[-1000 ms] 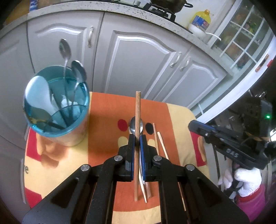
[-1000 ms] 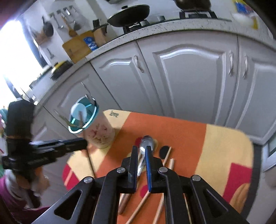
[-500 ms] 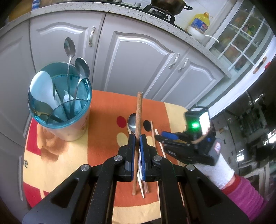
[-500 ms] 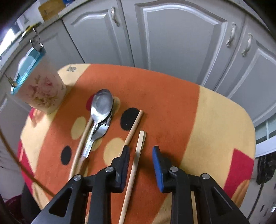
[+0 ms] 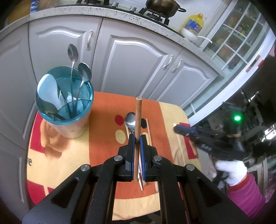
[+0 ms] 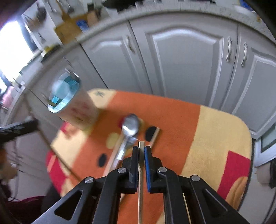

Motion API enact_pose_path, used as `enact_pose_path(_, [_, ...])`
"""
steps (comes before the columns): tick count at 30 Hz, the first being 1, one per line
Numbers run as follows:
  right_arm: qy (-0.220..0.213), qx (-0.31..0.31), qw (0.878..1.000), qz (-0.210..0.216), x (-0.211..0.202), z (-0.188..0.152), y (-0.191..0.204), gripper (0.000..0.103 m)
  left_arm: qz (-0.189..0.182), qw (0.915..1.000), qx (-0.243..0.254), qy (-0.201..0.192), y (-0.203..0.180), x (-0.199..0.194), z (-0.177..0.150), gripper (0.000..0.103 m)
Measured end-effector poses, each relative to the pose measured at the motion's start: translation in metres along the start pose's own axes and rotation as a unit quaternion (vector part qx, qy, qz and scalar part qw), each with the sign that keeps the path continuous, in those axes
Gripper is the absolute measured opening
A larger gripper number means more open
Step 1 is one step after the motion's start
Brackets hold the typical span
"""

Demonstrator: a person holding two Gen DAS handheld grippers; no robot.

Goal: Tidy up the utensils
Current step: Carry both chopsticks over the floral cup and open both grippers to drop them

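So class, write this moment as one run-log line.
left gripper: shut on brown stick | right gripper: shut on pale chopstick | spoon: on cloth | blue cup: holds spoons

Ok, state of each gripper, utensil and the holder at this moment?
left gripper: shut on brown chopstick, upright
right gripper: shut on pale chopstick
utensil cup: upright, holding spoons
spoon: lying on cloth

cabinets: grey doors (image 5: 138, 56) | countertop: speckled (image 5: 103, 14) | window: bright (image 6: 10, 41)
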State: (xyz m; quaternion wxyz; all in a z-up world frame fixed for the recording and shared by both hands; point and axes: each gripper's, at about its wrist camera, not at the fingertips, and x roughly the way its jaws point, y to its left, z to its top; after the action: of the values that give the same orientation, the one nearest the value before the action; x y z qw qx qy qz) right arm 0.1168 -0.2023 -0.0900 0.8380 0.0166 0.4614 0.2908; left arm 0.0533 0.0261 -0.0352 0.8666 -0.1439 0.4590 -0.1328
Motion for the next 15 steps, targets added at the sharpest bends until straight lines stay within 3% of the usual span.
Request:
enact_pose_path(8, [-0.085, -0.004, 0.994, 0.073, -0.054, 0.030, 0.050, 0.006, 0.001, 0.9996, 0.012, -0.024, -0.001, -0.041, 0.011, 0.005])
enact_pose_path(15, [-0.146, -0.033, 0.983, 0.105, -0.058, 0.083, 0.107, 0.006, 0.016, 0.9974, 0.023, -0.066, 0.010, -0.099, 0.044, 0.005])
